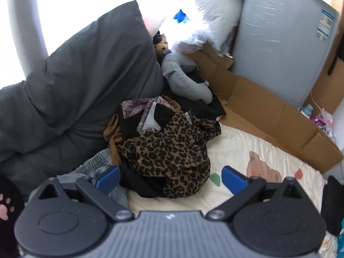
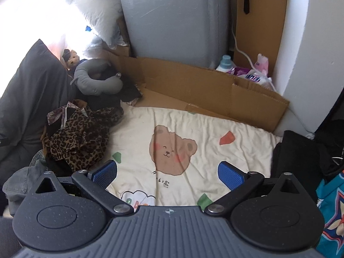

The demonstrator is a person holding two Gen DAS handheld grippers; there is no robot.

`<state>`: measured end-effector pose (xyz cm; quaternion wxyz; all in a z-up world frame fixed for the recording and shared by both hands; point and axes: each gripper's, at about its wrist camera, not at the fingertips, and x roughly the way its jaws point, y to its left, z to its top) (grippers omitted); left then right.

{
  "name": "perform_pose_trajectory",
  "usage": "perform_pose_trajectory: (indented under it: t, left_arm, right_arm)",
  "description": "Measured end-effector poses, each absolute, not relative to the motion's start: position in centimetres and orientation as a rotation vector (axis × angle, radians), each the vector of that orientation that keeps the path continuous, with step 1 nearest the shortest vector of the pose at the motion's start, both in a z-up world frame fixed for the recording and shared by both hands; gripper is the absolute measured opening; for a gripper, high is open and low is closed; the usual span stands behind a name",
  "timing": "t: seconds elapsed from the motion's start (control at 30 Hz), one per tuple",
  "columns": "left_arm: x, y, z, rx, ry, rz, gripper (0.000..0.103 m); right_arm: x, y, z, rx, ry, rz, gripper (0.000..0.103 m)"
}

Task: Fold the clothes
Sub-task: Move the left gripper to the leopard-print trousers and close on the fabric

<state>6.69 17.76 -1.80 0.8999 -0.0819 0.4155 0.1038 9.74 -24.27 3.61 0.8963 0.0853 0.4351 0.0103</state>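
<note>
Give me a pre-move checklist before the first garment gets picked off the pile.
1. Left gripper open and empty: ok.
2. Right gripper open and empty: ok.
3. Leopard-print garment on top of the clothes pile, reachable: ok.
4. Bare stretch of bedsheet for folding: ok.
5. Garment free of the black clothing under it: cannot tell.
6. Neck pillow clear of the pile: not ok, it borders it.

You get strong daylight from the upper left in both views, blowing the window (image 1: 71, 4) out to pure white and washing the white pillow (image 2: 96, 10). The bedsheet (image 2: 193, 129) is evenly lit with soft shadows. Fisheye bending curves the edges, the corners go dark, and the gray pillow (image 1: 86, 68) looks slightly soft.
</note>
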Motion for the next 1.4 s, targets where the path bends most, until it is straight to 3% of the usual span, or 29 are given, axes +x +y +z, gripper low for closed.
perform_pose_trajectory:
  t: [0.63,0.9,1.13,1.4]
  left_arm:
    - [13.4,18.4,-9.8,-0.228,0.913,0.218,0.1]
    - [16.4,16.4,-14.0,-0.211,0.941,0.174,0.1]
    - [18.1,14.9,-17.0,-0.155,0.946,0.119,0.094]
    - [20.5,13.8,-20.6,-0.148,0.949,0.088,0.096]
  right_arm:
    - [19.2,-23.6,-2.5,0.216,0.897,0.157,0.102]
    - [20.1,-23.1,-5.2,0.208,0.903,0.192,0.102]
    - [20.3,-22.9,-7.0,0.225,0.904,0.222,0.101]
    - [21.7,-21.4,-9.9,0.249,0.9,0.267,0.101]
